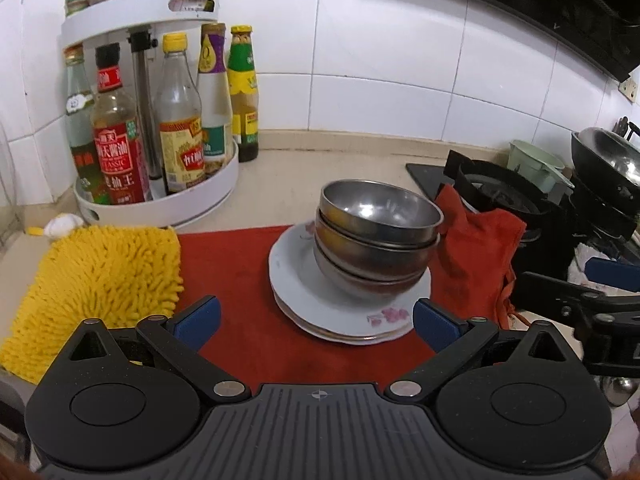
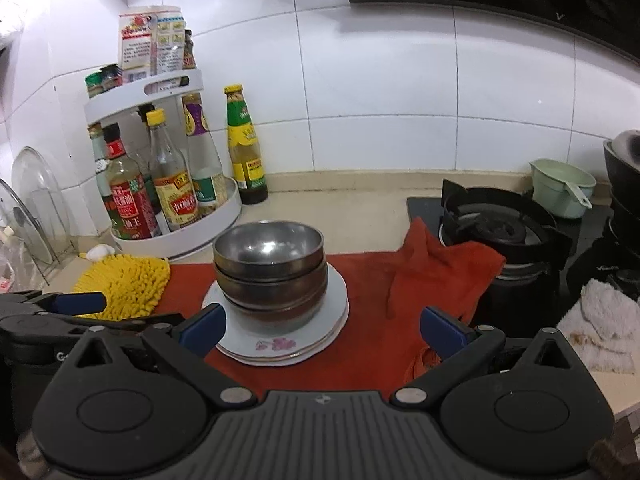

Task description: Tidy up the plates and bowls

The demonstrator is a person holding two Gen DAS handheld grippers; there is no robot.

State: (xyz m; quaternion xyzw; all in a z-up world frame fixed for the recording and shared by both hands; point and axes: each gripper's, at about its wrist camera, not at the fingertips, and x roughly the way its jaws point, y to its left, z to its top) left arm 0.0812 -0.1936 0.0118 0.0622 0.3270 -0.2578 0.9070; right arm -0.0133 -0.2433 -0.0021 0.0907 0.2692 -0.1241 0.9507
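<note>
Three metal bowls [image 1: 376,236] sitting nested on stacked plates [image 1: 304,296] | left tool [image 1: 316,322] and right tool [image 2: 324,330] both hovering spread wide, just short of stack, gripping nothing

Beige counter [image 2: 360,216] carries red cloth [image 2: 372,280], yellow mop pad [image 2: 128,284], bottle carousel [image 2: 176,236] and stove [image 2: 500,232]
</note>
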